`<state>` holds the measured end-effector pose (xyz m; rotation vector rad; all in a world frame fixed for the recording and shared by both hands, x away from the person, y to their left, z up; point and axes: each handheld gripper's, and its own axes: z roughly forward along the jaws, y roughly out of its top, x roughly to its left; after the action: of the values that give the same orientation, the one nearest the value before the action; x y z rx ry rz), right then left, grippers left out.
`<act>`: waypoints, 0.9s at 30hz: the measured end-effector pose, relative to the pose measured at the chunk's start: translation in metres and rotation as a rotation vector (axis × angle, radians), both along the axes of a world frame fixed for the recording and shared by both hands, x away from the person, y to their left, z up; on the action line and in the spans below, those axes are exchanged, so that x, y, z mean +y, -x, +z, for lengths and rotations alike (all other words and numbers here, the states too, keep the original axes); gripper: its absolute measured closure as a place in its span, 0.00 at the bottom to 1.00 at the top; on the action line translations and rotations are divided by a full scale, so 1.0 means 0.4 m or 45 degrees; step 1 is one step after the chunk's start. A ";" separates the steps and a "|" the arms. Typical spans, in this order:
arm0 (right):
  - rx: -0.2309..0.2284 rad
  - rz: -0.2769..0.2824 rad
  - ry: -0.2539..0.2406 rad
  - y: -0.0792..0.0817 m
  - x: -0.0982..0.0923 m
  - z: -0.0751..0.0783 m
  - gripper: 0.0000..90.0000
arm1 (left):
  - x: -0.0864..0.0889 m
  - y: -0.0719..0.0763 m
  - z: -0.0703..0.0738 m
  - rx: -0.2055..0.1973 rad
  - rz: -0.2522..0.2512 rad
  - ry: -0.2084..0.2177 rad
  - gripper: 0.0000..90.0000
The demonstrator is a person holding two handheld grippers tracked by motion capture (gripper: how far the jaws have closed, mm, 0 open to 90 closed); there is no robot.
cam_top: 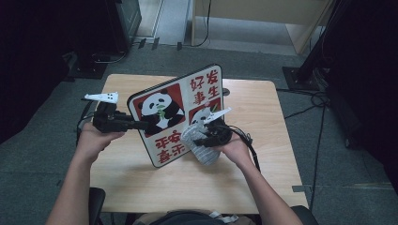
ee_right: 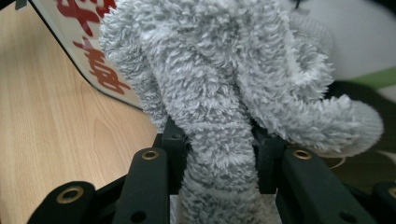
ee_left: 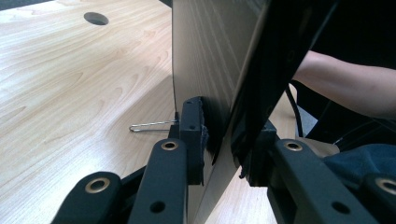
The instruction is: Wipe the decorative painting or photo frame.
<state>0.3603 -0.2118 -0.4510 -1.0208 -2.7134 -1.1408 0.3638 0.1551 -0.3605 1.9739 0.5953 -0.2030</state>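
Note:
A panda board with red Chinese characters stands tilted over the middle of the wooden table. My left gripper is shut on the board's left edge; the left gripper view shows the board's edge pinched between the two pads. My right gripper is shut on a fluffy grey cloth, which rests against the lower right part of the board's face. In the right gripper view the grey cloth bulges out from between the jaws, and the board's corner shows at upper left.
A thin metal wire stand juts from the board's back onto the table. A round cable hole sits near the table's far edge. Black cables trail from the right gripper. Dark equipment stands on the floor surround the table.

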 end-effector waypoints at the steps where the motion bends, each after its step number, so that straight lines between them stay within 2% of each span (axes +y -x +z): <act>1: 0.005 0.004 0.004 0.001 0.000 -0.004 0.73 | 0.000 0.000 0.000 -0.001 -0.001 0.001 0.82; 5: 0.011 0.006 0.007 0.006 0.000 -0.022 0.73 | 0.000 0.000 0.000 0.000 -0.001 0.001 0.82; 10: 0.050 0.018 0.031 0.009 0.001 -0.050 0.73 | -0.001 0.001 0.000 0.000 0.000 0.003 0.82; 16: 0.046 0.041 0.028 0.012 0.000 -0.066 0.73 | -0.001 0.000 -0.001 0.004 0.001 0.005 0.82; 21: 0.046 0.038 0.049 0.017 0.001 -0.059 0.74 | -0.001 0.001 -0.001 0.007 0.005 0.008 0.82; 27: 0.097 0.026 0.047 0.018 -0.002 -0.044 0.76 | -0.001 0.000 -0.002 0.006 0.003 0.009 0.82</act>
<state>0.3531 -0.2126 -0.4685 -1.0172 -2.6886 -1.0307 0.3639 0.1549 -0.3612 1.9661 0.5990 -0.2085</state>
